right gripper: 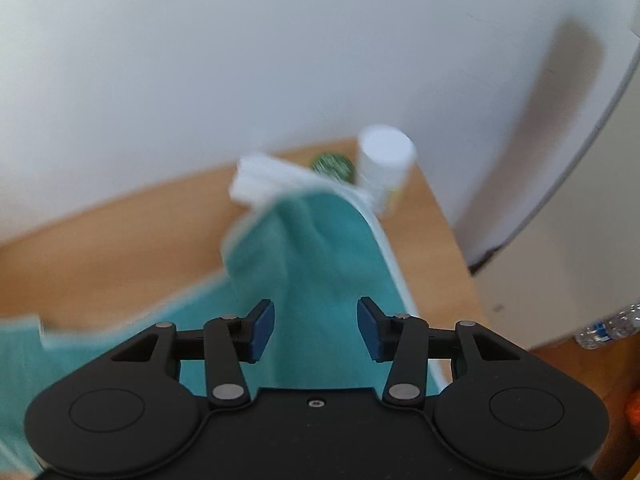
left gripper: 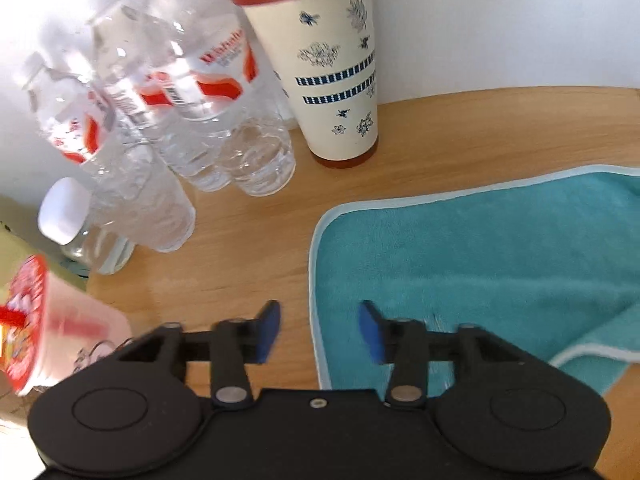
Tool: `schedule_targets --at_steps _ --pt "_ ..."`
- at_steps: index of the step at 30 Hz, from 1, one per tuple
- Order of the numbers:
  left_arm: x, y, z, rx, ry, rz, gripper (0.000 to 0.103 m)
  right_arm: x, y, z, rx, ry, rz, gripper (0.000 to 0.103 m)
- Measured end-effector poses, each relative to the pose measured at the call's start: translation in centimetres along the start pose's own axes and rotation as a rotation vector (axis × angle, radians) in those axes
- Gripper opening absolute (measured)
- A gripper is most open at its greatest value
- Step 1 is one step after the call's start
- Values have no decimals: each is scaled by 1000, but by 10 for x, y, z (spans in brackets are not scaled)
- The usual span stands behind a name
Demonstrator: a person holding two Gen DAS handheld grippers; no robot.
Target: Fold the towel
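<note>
Left gripper (left gripper: 319,330) agape, teal towel (left gripper: 480,252) rumpled, pale-edged

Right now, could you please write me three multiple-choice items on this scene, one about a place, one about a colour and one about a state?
1. Where does the patterned tumbler stand?
A. On the towel
B. On the wooden table beside the water bottles
C. On the floor

2. What colour is the towel?
A. Teal with a pale border
B. Red
C. Plain white

3. How do the jaws of the left gripper stand?
A. Shut on the towel
B. Shut on a bottle
C. Open, holding nothing

Answers:
1. B: its base rests on the bare table, right of the water bottles.
2. A: the pile is teal and its hem pale.
3. C: a wide gap shows between the blue pads, over the towel's left edge.
</note>
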State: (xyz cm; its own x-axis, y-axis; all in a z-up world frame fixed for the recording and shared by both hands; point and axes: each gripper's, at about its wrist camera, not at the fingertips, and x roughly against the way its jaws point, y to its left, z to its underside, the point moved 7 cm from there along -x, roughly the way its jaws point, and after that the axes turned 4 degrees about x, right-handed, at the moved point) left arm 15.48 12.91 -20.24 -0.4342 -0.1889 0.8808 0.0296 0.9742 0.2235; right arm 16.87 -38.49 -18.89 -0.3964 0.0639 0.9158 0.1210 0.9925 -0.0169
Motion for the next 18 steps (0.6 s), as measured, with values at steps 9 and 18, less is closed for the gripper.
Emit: schedule_targets --at_steps 9,18 --pt "44 -28 55 -195 -1 156 47 50 29 99 305 67 -212 51" --pt "45 -75 97 -330 7 231 58 45 108 142 531 95 -393 51"
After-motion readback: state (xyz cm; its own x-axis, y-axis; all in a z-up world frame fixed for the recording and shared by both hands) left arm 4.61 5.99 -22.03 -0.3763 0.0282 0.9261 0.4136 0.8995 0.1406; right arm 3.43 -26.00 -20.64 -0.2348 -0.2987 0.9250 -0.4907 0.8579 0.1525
